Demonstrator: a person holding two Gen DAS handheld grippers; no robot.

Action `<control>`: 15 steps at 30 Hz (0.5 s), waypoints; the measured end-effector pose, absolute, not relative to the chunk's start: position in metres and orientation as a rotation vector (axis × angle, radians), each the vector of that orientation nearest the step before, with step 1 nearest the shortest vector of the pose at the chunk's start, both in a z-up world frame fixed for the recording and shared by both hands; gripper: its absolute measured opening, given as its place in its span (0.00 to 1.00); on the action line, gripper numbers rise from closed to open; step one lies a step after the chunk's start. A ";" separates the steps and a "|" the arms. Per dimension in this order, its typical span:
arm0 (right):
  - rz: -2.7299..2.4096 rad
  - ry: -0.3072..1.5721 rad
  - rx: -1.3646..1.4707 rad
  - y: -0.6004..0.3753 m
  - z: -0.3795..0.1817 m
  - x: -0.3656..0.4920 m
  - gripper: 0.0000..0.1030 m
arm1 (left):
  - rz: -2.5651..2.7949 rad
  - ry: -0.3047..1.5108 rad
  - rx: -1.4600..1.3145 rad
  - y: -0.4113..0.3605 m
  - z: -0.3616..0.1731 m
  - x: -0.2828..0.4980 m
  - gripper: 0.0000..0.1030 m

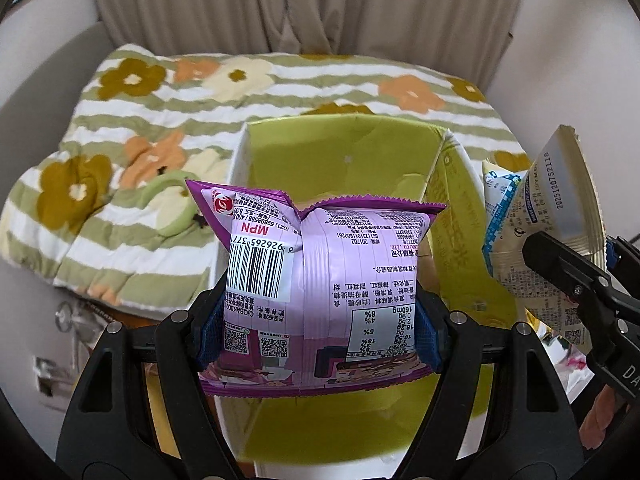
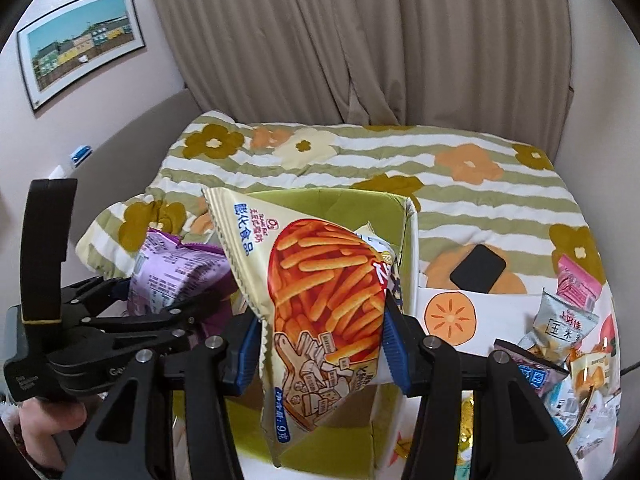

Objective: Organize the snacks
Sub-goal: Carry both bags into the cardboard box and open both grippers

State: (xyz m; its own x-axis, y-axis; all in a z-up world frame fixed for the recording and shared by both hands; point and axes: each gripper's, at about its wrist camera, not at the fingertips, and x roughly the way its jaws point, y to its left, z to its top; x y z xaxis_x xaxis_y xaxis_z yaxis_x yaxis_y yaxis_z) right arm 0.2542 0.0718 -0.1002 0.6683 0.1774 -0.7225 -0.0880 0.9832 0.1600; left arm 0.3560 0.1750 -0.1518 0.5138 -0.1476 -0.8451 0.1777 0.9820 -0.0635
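My left gripper [image 1: 318,328] is shut on a purple snack bag [image 1: 320,276], its back label facing me, held over the open green-lined cardboard box [image 1: 344,160]. My right gripper [image 2: 320,344] is shut on a cream bag of orange stick snacks [image 2: 316,292], held above the same box [image 2: 360,204] at its right side. The right gripper and its bag show at the right edge of the left wrist view [image 1: 560,240]. The left gripper with the purple bag shows at the left of the right wrist view [image 2: 176,272].
A floral striped quilt [image 1: 160,120] covers the surface behind the box. Several loose snack bags [image 2: 568,344] lie in a pile at the right. A black phone-like object [image 2: 478,270] lies on the cloth right of the box. Curtains hang behind.
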 end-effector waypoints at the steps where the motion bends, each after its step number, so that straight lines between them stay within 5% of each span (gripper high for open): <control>1: 0.140 0.831 0.119 0.072 -0.102 0.257 0.47 | -0.204 1.024 0.037 0.174 -0.155 0.360 0.70; 3: 0.115 0.841 0.122 0.075 -0.106 0.262 0.47 | -0.206 1.037 0.057 0.173 -0.163 0.368 0.74; 6: 0.094 0.846 0.118 0.077 -0.109 0.267 0.47 | -0.210 1.034 0.108 0.169 -0.170 0.375 1.00; 15: 0.096 0.846 0.099 0.083 -0.108 0.272 0.47 | -0.161 1.016 0.061 0.203 -0.162 0.354 0.99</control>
State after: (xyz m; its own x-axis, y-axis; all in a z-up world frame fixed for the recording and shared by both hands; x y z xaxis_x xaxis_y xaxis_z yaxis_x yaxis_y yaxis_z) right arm 0.2721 0.0827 -0.1082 0.6594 0.1243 -0.7415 -0.0456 0.9910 0.1256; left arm 0.3537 0.2033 -0.1622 0.5158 -0.1056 -0.8502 0.1620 0.9865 -0.0242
